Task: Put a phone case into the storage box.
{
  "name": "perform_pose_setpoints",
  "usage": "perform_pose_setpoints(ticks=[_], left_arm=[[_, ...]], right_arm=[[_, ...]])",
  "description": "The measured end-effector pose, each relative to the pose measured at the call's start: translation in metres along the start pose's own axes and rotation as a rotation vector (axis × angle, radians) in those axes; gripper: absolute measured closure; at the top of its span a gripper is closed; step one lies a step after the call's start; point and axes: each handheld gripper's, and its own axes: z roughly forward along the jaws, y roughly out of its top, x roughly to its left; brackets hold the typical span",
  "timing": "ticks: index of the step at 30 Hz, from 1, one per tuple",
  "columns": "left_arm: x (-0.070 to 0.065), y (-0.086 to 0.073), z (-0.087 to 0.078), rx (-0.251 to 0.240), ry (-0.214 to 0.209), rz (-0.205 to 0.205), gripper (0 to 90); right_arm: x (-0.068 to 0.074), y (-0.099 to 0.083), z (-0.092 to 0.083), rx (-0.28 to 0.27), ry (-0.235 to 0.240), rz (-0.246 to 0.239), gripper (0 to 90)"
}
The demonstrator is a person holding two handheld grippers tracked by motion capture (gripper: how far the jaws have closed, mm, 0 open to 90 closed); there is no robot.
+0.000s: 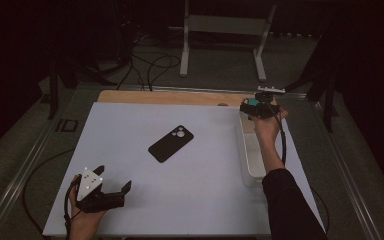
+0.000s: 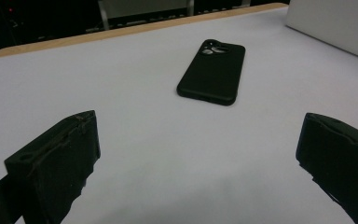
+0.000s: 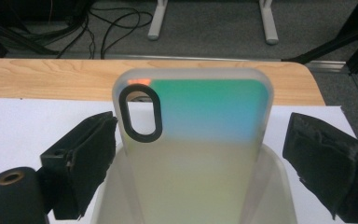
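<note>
White mat [image 1: 130, 150], broad margin around phone [image 1: 170, 143]

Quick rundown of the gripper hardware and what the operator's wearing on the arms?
Both are black handheld units with two blocky black fingers whose pads look rough and worn. The left gripper carries a grey three-cornered plate with pale dots and trails a black cable. The right gripper has a teal patch on its body, a light plate on top and a black cable. The right arm wears a dark sleeve.
</note>
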Motion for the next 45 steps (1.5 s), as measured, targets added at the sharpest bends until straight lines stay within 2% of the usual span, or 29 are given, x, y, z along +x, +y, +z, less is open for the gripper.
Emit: perform_pose_setpoints(ticks=[9, 16, 18, 19, 22, 25, 29, 40, 45], left_arm=[[-0.001, 0.000, 0.000, -0.001, 0.002, 0.001, 0.0], [0.000, 0.000, -0.001, -0.003, 0.007, -0.003, 0.0], [0.000, 0.000, -0.001, -0.003, 0.007, -0.003, 0.0], [0.000, 0.001, -0.002, -0.005, 0.010, -0.005, 0.0], [0.000, 0.001, -0.002, -0.006, 0.012, -0.004, 0.0], [-0.001, 0.002, -0.002, -0.005, 0.010, -0.001, 0.0], [-0.001, 0.002, -0.001, -0.002, 0.012, -0.004, 0.0], [0.000, 0.003, -0.001, 0.001, 0.018, -0.004, 0.0], [-0.001, 0.005, -0.003, -0.005, 0.018, -0.002, 0.0]], right_arm=[[-0.003, 0.003, -0.014, -0.025, 0.021, -0.019, 9.4], [-0.001, 0.005, -0.027, -0.052, 0.058, -0.046, 9.4], [0.000, 0.005, -0.031, -0.061, 0.075, -0.057, 9.4], [0.003, 0.003, -0.040, -0.077, 0.105, -0.086, 9.4], [0.004, 0.003, -0.043, -0.081, 0.113, -0.096, 9.4], [0.009, 0.001, -0.059, -0.105, 0.162, -0.135, 9.4], [0.013, -0.005, -0.072, -0.122, 0.208, -0.153, 9.4], [0.026, -0.027, -0.113, -0.190, 0.332, -0.218, 9.4], [0.032, -0.044, -0.131, -0.217, 0.368, -0.252, 9.4]])
